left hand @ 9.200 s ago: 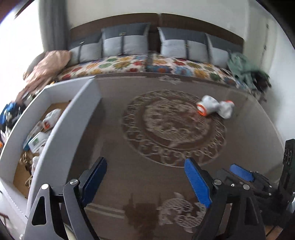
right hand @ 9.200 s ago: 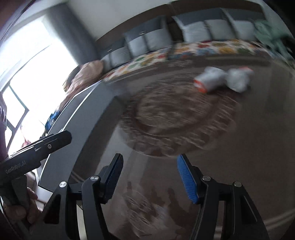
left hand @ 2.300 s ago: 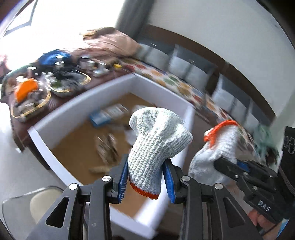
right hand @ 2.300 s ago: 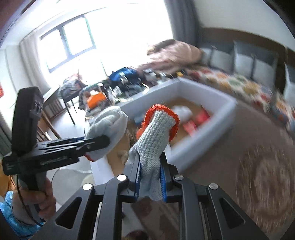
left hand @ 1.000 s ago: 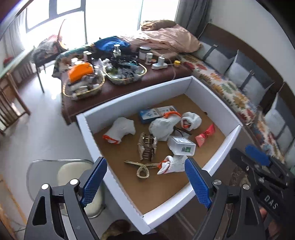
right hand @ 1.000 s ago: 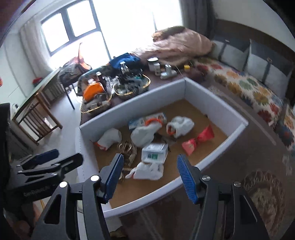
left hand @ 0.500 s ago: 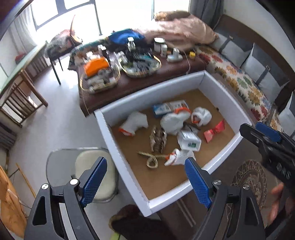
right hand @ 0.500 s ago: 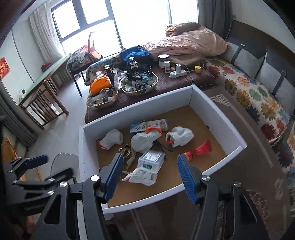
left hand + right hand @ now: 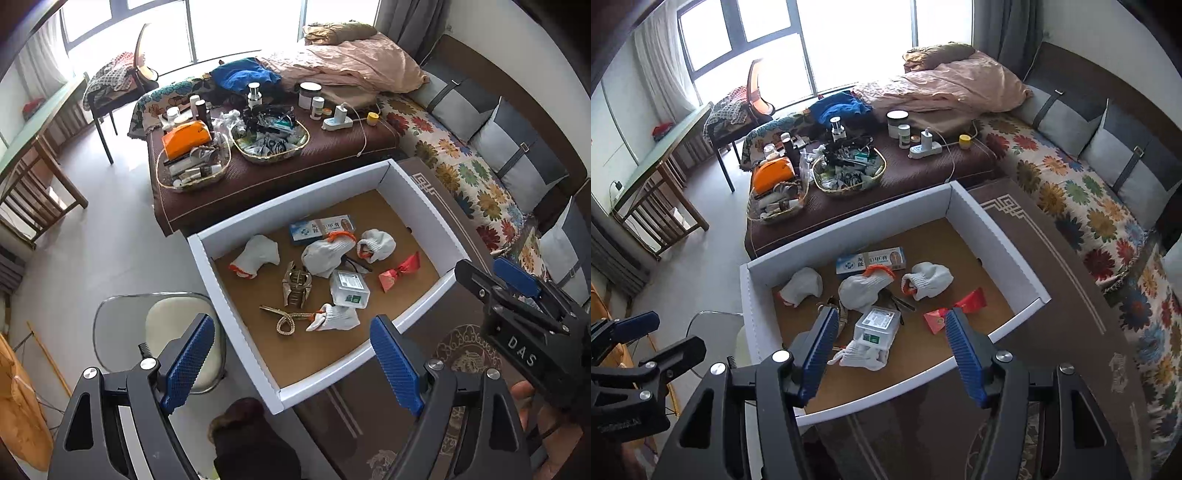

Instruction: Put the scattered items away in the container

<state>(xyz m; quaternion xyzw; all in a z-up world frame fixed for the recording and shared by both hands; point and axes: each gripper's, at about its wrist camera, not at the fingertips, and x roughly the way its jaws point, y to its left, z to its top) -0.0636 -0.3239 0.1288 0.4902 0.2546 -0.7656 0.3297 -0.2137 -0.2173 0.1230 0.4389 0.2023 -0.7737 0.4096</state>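
The white box [image 9: 295, 210] with a brown floor sits below both grippers. Inside lie several white knit gloves with orange cuffs [image 9: 325, 254], a clear plastic case [image 9: 349, 288], a red packet [image 9: 400, 269], a blue and white carton [image 9: 319, 229], a gold hair claw [image 9: 295, 286] and a gold clip [image 9: 284, 321]. My left gripper [image 9: 291, 354] hangs high over the box's near corner, open and empty. In the right wrist view, my right gripper [image 9: 892, 347] is open and empty above the same box [image 9: 849, 236], over the case [image 9: 877, 325] and a glove [image 9: 862, 354].
A low brown table [image 9: 332, 155] with two wire trays of clutter stands behind the box. A sofa with a flowered cover [image 9: 461, 177] runs along the right. A round stool [image 9: 166, 325] stands left of the box, and a patterned rug [image 9: 461, 332] lies under its right side.
Both grippers held gloves over the box, then let them go. Over the last second both have risen, open and empty, so the box looks smaller and farther below.
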